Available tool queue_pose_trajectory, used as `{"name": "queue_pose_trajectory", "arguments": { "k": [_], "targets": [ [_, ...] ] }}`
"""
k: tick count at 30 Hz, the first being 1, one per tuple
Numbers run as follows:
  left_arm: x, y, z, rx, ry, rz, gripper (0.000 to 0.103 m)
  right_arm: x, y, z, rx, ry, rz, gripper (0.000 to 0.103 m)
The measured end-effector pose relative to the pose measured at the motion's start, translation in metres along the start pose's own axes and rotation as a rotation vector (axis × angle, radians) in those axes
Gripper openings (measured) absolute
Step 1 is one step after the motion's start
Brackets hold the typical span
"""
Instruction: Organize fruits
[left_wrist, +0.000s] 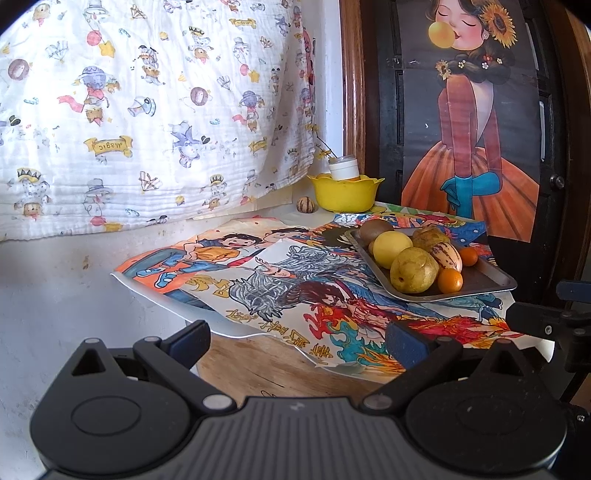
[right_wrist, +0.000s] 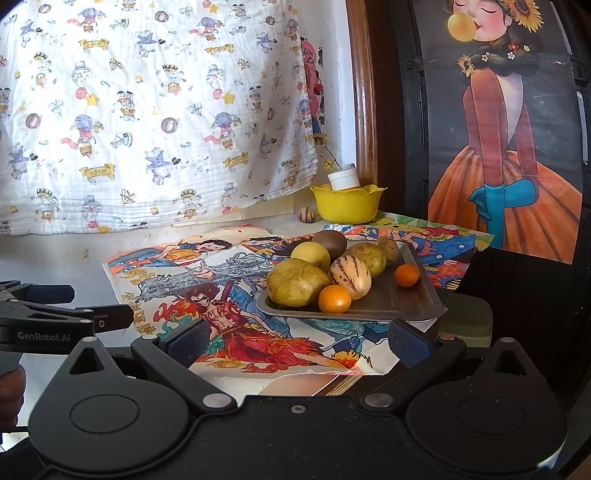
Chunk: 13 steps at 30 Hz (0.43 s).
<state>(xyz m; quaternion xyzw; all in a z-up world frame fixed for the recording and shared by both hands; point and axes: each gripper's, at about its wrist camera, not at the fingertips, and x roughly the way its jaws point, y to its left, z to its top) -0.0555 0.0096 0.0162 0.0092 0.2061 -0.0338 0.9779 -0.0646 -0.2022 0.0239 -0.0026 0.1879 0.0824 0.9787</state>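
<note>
Right wrist view: the right gripper (right_wrist: 295, 341) is held with its jaws spread wide and nothing between them, low over the drawn paper sheets (right_wrist: 229, 291) and just short of the metal tray (right_wrist: 413, 295). The left gripper (left_wrist: 297, 341) is likewise spread wide and empty, further from the tray. The fruits are piled on the tray's near-left end: a green-yellow mango (right_wrist: 297, 282), a striped melon (right_wrist: 350, 275), two small oranges (right_wrist: 334, 299), with others behind. A yellow bowl (right_wrist: 347, 205) stands well apart at the back, a striped fruit (right_wrist: 306, 215) beside it. Because the fruits touch, neighbours may be set rolling when one is lifted, and the tray may be nudged on the loose paper.
</note>
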Motion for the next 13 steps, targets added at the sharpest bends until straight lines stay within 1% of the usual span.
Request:
{"name": "queue_pose_trajectory", "arguments": {
  "k": [13],
  "targets": [
    [-0.0004,-0.0001,0.0001,0.000,0.000,0.000,0.103,-0.0001,0.0012,-0.0003,0.000,0.002,0.000,0.102]
  ]
}}
